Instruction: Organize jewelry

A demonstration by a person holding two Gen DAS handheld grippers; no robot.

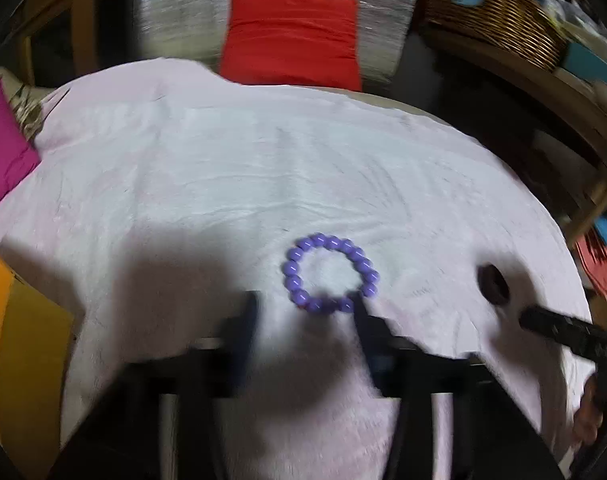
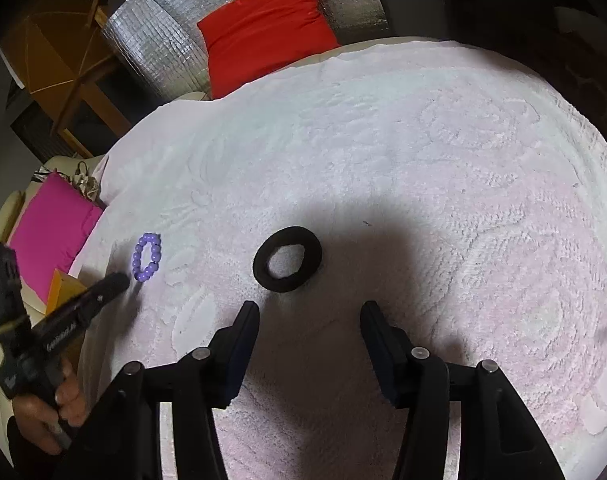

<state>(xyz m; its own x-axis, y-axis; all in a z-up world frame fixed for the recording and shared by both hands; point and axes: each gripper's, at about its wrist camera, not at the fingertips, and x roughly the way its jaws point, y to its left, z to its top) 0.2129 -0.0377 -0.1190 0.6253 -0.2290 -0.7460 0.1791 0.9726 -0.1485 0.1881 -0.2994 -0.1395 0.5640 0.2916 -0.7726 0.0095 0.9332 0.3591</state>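
Bracelet, purple beads, lies flat on the pale pink towel, just ahead of the left gripper. Left jaws stand roughly half open, nothing between them. The right-hand fingertip overlaps the ring's near edge at about 5 o'clock in the blurred left wrist view; contact cannot be confirmed.

Black ring, soft-looking, perhaps a hair tie, lies flat at 12 o'clock from the right gripper. Right jaws about half open, empty, clear of the ring. Seen from the right wrist, the bracelet sits at 9 o'clock from the black ring, well apart.

Judged step: each gripper lining up on its own piece for a pick.

Method note: straddle one side of the ring rather than its whole width, one finger inside the loop and one outside. Press lightly into the towel so the pads get under the beads, then close slowly; round beads will likely roll away from a fast pinch.

Orange box at 8 o'clock of the left wrist view may be the destination; unconfirmed.
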